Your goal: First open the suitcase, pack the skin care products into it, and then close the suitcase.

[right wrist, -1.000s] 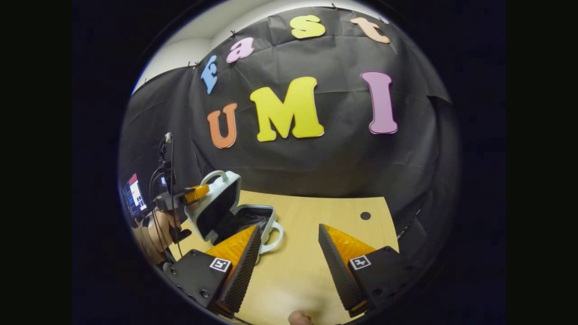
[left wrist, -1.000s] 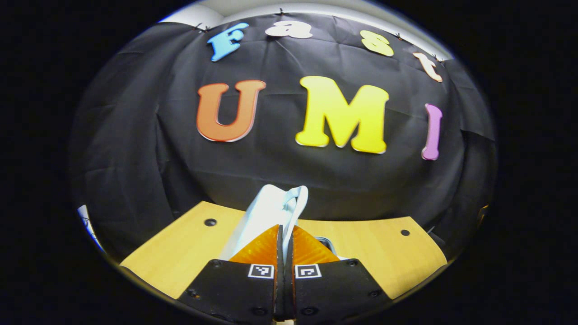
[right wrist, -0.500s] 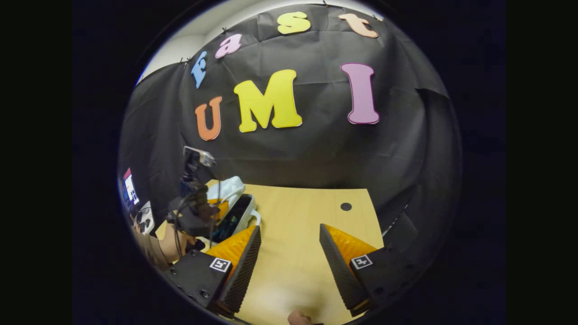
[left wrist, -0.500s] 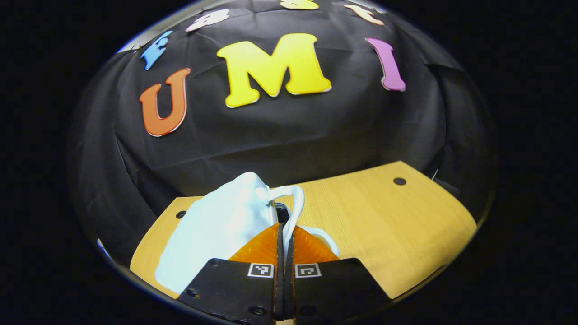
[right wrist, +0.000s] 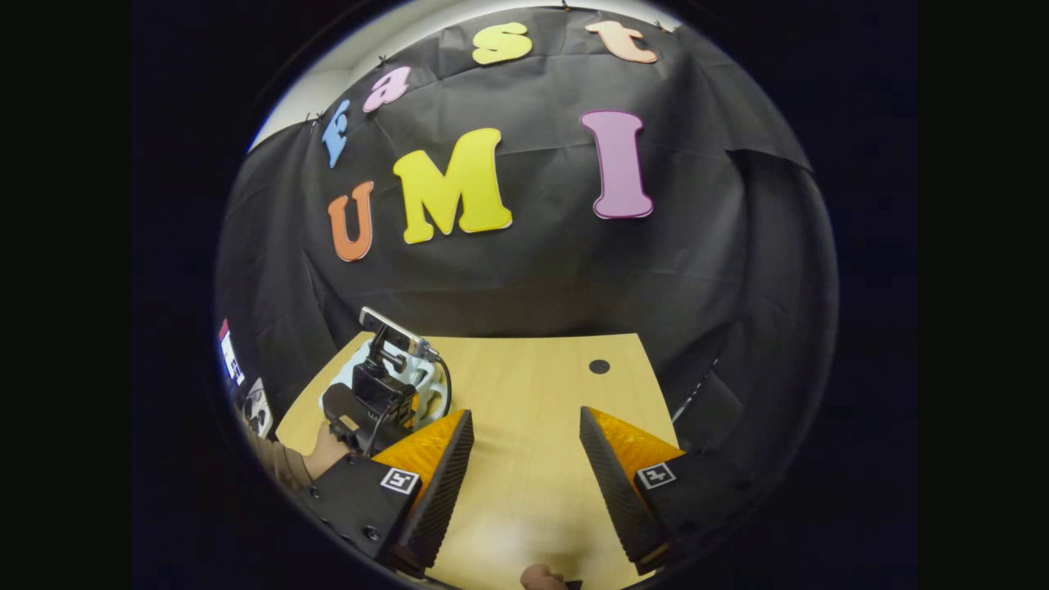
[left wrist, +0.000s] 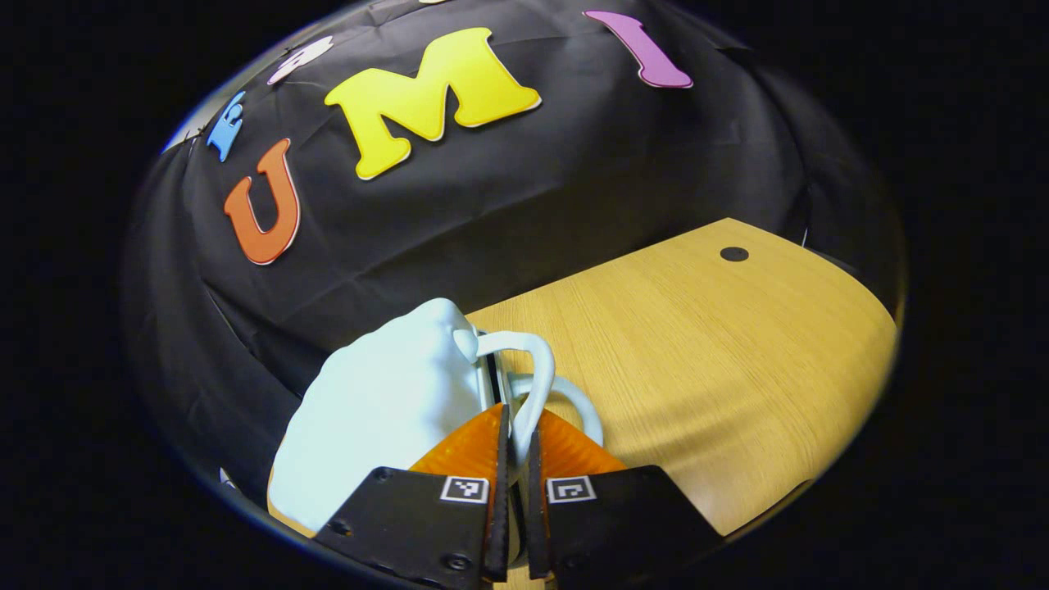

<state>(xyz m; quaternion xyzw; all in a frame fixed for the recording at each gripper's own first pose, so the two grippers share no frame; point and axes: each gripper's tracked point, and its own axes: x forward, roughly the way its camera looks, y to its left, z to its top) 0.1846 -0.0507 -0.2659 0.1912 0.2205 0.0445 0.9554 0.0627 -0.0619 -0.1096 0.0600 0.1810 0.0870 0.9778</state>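
Pale-blue suitcase lay nearly closed on the wooden surface. The left gripper pinched its upper handle. The right gripper gaped wide, holding nothing.

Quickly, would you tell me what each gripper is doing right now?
Left gripper: shut on the suitcase lid handle.
Right gripper: open, holding nothing.

Suitcase on table — left side; wall behind.

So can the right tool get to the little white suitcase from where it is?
Probably yes, but not easily. The right tool is open over bare table, while the left tool and its hand sit over the suitcase, crowding that side.
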